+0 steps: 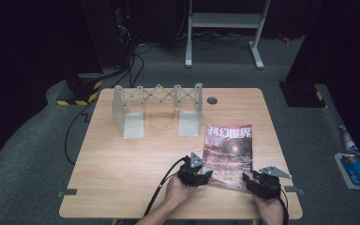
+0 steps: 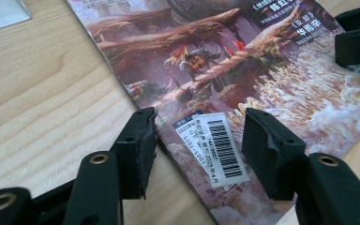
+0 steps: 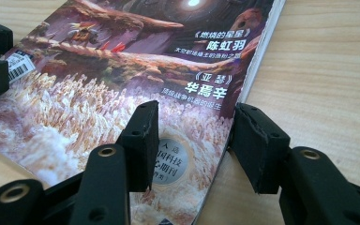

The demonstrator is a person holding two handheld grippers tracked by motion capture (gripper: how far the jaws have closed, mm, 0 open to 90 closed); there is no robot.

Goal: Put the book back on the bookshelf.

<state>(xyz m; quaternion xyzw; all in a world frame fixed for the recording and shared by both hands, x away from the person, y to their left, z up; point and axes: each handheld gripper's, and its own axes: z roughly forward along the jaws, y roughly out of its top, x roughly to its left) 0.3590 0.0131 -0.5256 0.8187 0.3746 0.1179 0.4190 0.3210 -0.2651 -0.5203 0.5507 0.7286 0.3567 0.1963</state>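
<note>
High view: both grippers, left (image 1: 202, 172) and right (image 1: 255, 180), gape apart at the magazine's (image 1: 228, 150) near corners; it lies flat on the bench (image 1: 122, 159), not lifted yet.

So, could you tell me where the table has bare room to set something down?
The broad left half of the table, from the metal rack to the near edge, is bare. It is crowded near right, where both grippers flank the magazine.

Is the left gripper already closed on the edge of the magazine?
No: in the left gripper view the left gripper stands open, its jaws apart on either side of the magazine edge near the barcode sticker.
</note>
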